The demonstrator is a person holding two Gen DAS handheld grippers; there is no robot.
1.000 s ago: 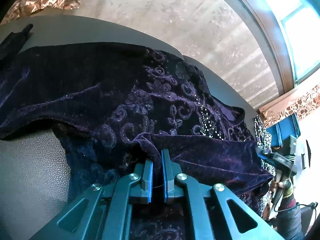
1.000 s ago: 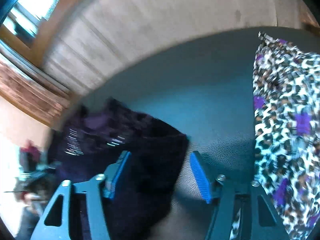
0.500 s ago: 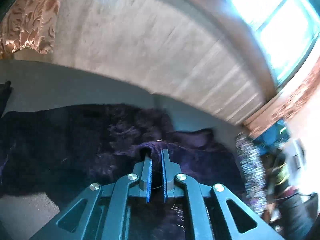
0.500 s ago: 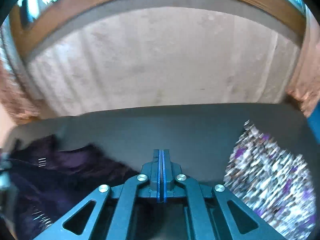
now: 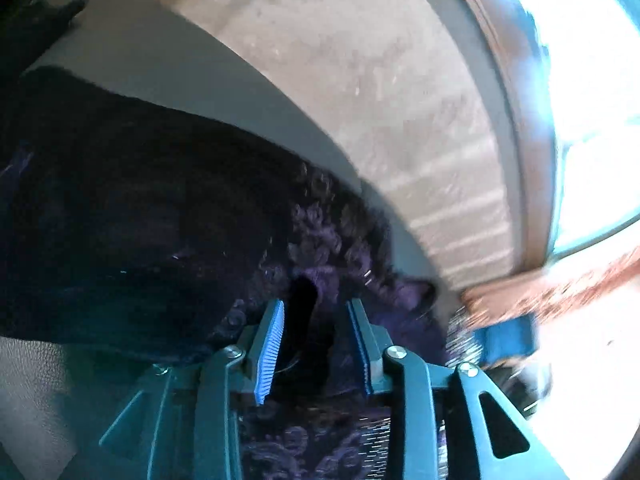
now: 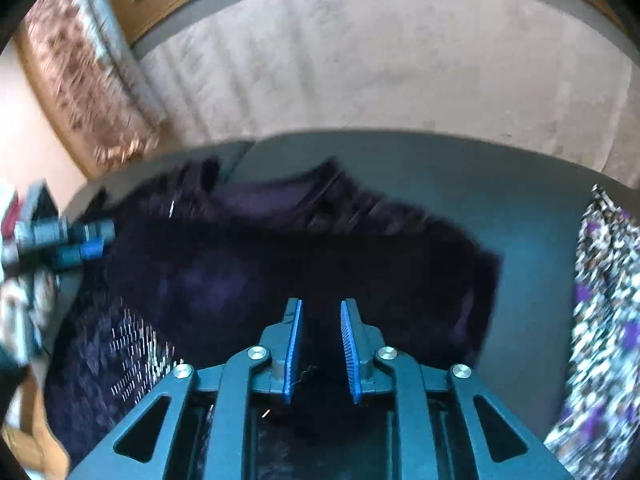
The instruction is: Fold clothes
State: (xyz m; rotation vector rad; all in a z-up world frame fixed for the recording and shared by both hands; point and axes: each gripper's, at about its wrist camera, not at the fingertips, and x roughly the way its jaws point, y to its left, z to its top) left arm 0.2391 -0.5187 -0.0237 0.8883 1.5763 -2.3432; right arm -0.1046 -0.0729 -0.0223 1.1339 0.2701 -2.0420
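Observation:
A dark purple velvet garment (image 5: 152, 220) with swirl embroidery and sequins lies spread on the grey table (image 5: 168, 76). It also shows in the right wrist view (image 6: 280, 272). My left gripper (image 5: 316, 312) is open, its blue pads either side of a fold of the garment. My right gripper (image 6: 320, 312) is open over the garment's near part, with dark cloth between and below the pads. In the right wrist view the left gripper (image 6: 76, 240) shows blurred at the garment's left end.
A leopard-print cloth with purple spots (image 6: 604, 320) lies on the table to the right of the garment. A beige wall (image 6: 380, 72) and a wood-framed window (image 5: 580, 100) stand behind the table. Both views are motion-blurred.
Both grippers have opened: the left let go of the fold it pinched, and the right, shut half a second ago, now stands open over the garment. Both cameras have swung.

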